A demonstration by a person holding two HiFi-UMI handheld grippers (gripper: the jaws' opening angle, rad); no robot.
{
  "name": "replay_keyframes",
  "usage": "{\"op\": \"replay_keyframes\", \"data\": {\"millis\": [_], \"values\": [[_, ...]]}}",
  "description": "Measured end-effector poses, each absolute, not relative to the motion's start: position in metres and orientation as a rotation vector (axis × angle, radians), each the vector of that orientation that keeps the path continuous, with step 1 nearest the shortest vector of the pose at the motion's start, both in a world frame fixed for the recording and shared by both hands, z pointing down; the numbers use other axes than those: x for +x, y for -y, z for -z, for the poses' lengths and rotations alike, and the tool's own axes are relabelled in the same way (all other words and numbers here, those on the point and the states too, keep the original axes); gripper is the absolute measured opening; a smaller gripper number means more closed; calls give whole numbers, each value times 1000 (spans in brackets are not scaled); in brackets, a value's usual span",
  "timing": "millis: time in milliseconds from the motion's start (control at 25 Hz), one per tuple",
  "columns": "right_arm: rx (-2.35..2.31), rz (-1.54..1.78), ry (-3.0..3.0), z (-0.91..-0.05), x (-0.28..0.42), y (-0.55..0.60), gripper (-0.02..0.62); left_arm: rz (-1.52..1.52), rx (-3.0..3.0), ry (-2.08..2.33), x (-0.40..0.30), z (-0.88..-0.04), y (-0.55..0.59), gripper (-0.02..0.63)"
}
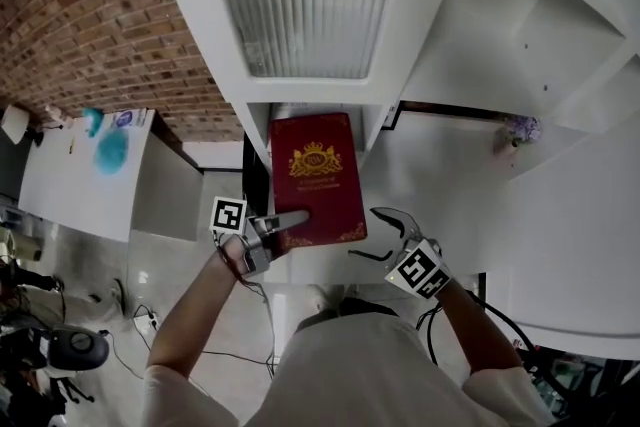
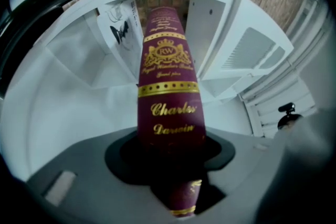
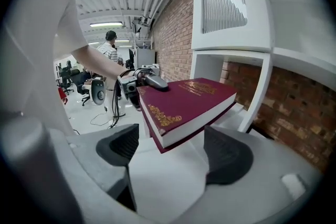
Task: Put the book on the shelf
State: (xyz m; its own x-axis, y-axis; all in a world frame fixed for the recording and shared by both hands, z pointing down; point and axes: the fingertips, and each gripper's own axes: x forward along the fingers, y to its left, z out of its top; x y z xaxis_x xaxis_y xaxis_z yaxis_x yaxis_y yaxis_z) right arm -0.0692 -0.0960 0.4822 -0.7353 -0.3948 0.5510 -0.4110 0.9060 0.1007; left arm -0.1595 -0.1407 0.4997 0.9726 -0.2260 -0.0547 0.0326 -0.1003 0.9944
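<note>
A dark red book (image 1: 318, 177) with gold lettering lies flat, its far edge at the open compartment of the white shelf unit (image 1: 385, 120). My left gripper (image 1: 290, 220) is shut on the book's near left part. In the left gripper view the gold-lettered spine (image 2: 168, 86) runs out from between the jaws toward the compartment (image 2: 105, 76). My right gripper (image 1: 365, 233) hangs open just right of the book's near corner. In the right gripper view the book (image 3: 184, 102) floats beyond the spread pads (image 3: 226, 157) of the right gripper (image 3: 170, 152), touching neither.
A ribbed glass door (image 1: 305, 0) sits above the compartment. A brick wall (image 1: 100, 15) runs behind and to the left. A small purple flower bunch (image 1: 520, 128) stands on the white ledge at right. A person (image 3: 110, 50) and office chairs are far behind.
</note>
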Motion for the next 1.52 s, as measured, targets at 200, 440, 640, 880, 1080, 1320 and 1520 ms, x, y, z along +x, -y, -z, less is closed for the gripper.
{"op": "replay_keyframes", "data": {"millis": [200,440,640,880,1080,1320,1520], "values": [[569,-17,2473,-494,-82,124,393,206,1635,162,-164,-517,170,247],[646,52,2418,-509,-91,156,407,197,1632,127,-171,-533,193,249],[646,34,2407,-518,-100,170,407,176,1636,109,-173,-539,210,251],[714,-33,2400,-532,-108,193,413,164,1609,108,-182,-552,230,255],[773,-97,2417,-536,-114,207,411,148,1612,121,-182,-557,235,261],[789,-128,2437,-535,-122,213,411,188,1605,217,-192,-558,245,309],[807,-101,2412,-534,-120,220,400,203,1628,324,-210,-555,246,314]]}}
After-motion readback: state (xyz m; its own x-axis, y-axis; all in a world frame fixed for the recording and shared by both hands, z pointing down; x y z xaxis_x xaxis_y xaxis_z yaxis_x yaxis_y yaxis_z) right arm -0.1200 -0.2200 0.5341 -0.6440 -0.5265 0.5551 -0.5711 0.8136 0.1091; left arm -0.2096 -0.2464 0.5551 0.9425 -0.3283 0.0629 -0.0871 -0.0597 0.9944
